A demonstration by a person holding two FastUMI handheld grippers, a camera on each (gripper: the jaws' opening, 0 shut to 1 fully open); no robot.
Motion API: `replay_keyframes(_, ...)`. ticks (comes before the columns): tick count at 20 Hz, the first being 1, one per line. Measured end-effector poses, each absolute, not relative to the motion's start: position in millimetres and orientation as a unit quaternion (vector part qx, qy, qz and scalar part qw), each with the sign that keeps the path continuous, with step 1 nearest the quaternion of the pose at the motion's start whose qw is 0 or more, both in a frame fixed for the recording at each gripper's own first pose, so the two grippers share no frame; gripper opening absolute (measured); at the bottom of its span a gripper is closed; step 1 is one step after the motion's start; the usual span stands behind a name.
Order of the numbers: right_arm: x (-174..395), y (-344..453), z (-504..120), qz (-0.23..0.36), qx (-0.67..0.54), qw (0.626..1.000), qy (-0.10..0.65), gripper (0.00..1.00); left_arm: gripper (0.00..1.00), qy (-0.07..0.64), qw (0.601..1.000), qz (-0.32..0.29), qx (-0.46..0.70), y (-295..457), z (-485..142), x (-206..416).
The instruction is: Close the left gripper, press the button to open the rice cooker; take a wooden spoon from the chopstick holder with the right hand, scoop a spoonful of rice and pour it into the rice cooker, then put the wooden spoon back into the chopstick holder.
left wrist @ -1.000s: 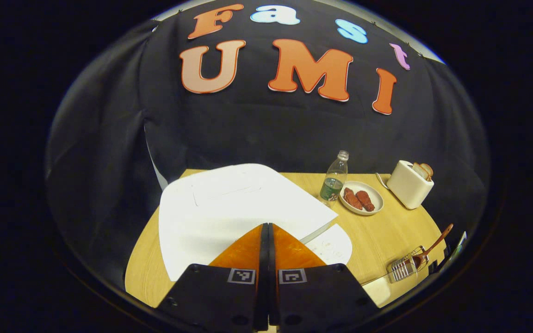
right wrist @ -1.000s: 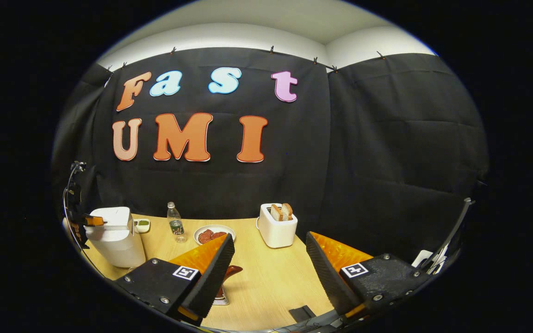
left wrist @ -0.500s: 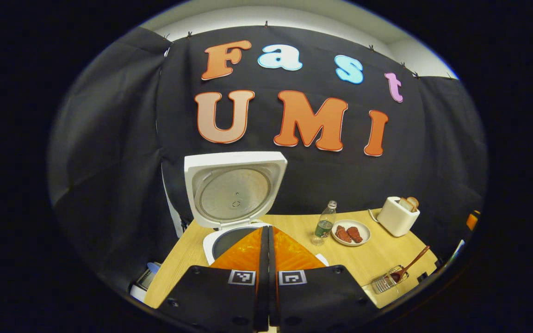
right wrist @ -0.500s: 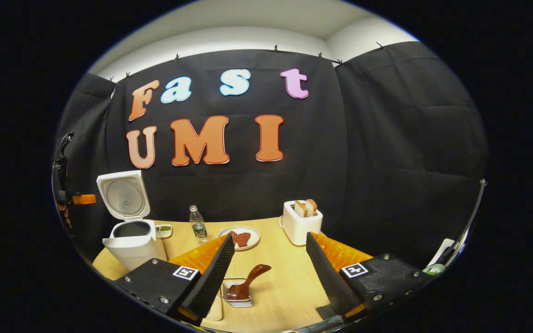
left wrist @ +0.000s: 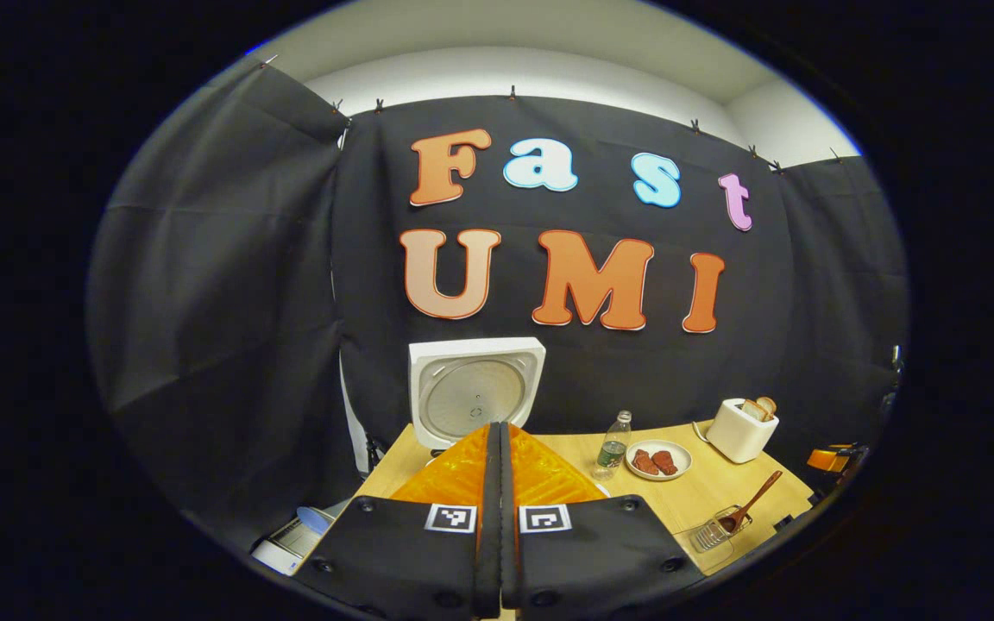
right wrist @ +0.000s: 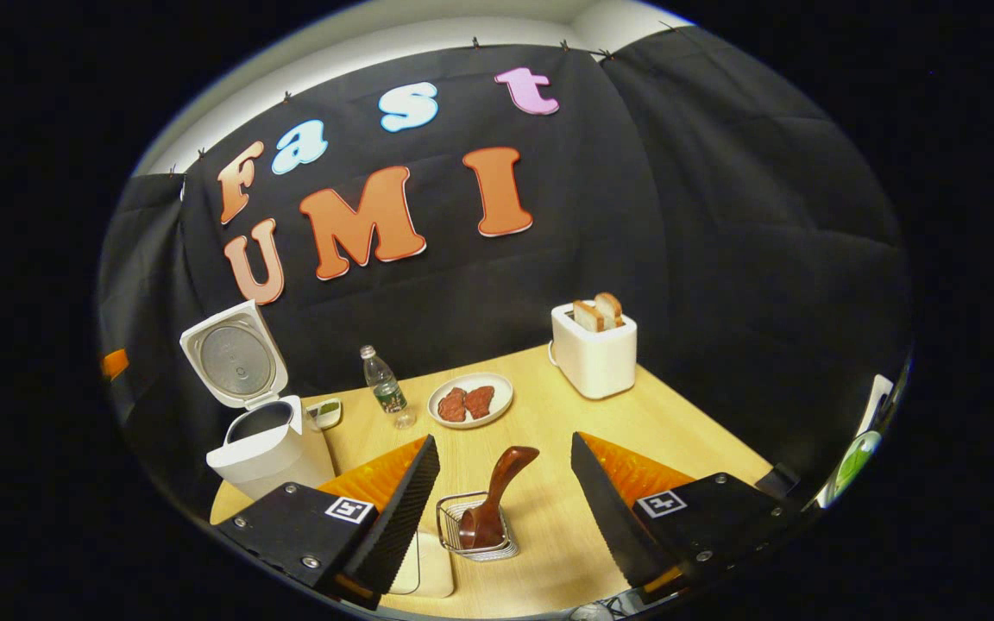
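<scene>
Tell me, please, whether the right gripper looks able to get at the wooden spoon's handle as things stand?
Probably yes. The right gripper is open, and the wooden spoon leans out of the wire chopstick holder straight ahead between its fingers, with nothing in the way.

Toaster (right wrist: 594,352) with bread – plate (right wrist: 470,401) of meat beside bottle (right wrist: 386,388).

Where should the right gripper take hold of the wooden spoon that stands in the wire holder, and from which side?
Probably on the upper handle of the wooden spoon, where it leans up and right, free above the chopstick holder. Its bowl sits low inside the wires. The right gripper is open, so it could come down from above, one finger on each side of the handle.
</scene>
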State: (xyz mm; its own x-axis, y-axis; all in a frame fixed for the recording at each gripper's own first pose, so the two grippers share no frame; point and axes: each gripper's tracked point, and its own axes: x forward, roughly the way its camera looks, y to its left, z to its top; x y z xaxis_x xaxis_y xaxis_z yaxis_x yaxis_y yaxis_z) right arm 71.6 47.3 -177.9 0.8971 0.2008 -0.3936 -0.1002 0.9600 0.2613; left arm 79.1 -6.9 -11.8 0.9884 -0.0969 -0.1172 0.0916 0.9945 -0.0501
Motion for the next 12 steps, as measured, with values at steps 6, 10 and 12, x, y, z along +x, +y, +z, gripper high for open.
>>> replay_keyframes(6, 109.6, 61.9, -228.9, 0.087, 0.149, 0.948, 0.266, 0.95, 0.05, 0.060, 0.998, -0.003, -0.020, 22.5, -9.8, 61.9)
replay_keyframes(10, 132.0, 72.5, -250.3, 0.094, 0.154, 0.939, 0.294, 0.95, 0.05, 0.061, 0.998, 0.024, -0.025, 34.5, -6.9, 52.5)
replay_keyframes(12, 142.7, 75.1, -261.7, 0.092, 0.147, 0.936, 0.307, 0.95, 0.06, 0.060, 0.997, 0.037, -0.026, 39.7, -6.4, 49.0)
